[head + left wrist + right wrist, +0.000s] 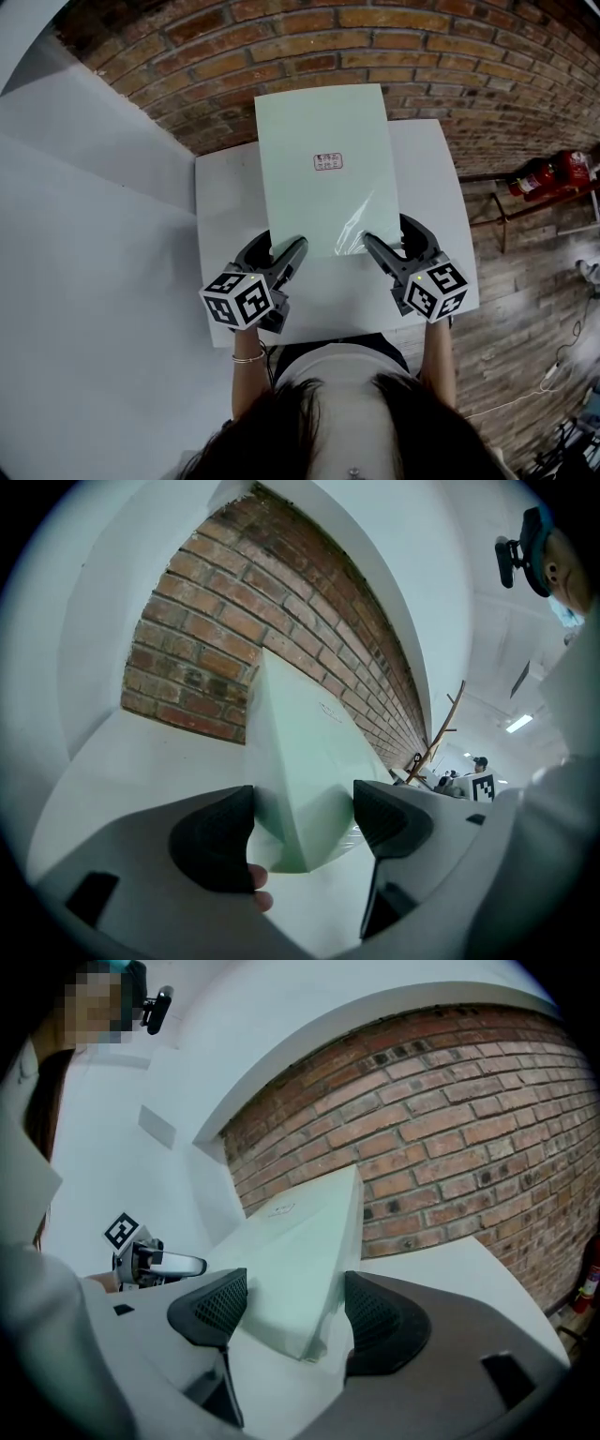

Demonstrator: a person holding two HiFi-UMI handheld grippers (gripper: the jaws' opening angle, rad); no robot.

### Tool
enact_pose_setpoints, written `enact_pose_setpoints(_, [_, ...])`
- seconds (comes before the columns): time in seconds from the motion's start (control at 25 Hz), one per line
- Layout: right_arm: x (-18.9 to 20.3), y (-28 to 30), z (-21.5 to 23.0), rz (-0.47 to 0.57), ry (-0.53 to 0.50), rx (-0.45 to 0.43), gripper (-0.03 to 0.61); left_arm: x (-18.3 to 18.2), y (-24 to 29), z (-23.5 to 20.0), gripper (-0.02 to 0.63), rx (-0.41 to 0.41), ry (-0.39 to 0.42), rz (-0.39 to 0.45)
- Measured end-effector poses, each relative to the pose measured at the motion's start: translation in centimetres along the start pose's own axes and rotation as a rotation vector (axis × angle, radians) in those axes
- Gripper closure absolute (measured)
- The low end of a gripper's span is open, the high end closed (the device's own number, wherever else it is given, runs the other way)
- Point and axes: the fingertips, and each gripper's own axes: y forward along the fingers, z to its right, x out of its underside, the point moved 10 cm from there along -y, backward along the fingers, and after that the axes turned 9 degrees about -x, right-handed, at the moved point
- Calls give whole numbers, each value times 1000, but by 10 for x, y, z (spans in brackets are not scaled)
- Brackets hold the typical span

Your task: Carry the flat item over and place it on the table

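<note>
Green board (323,169): it is hanging over the white table (431,187), with its near corners sitting in the two grippers. In the head view its far edge is showing past the table's back edge, against the brick wall (375,47).
Left side: the left gripper (284,242) is clamping the near-left corner, with a pad pressing on each side of it.
Right side: the right gripper (386,232) is doing the mirror job, its pads squeezing the near-right corner.
Why both corners: a wide, thin panel would probably be swinging or twisting from a single grip. Pinching it at two corners looks to be keeping it level and square to the table.
Why the near edge: gripping there is keeping both tools close to the person and leaving the whole tabletop free underneath for the set-down.
Contact: whether the underside is already touching the table cannot be told from these views.
Looks: it is showing as a plain, pale mint rectangle, its long side running away from the person. A small label (328,162) with red print, too small to read, is sitting near the middle. Clear wrap (352,234) is wrinkling and catching light by the right gripper.
Stage: this is looking like the placing step, with the board over the spot and neither grip letting go.
</note>
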Motion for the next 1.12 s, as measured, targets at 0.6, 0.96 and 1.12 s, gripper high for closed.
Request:
enact_pose_setpoints(0.6, [10,31,19,-54,44,-1,232,2,24,-26,273,-23,-40,-51])
enact_pose_setpoints(0.96, [18,46,29,-86,70,1,232,4,37,-40,273,-27,-56,-86])
enact_pose_setpoints(1.12, [23,52,32,-103,82,0,232,7,41,-46,273,-34,-65,-101])
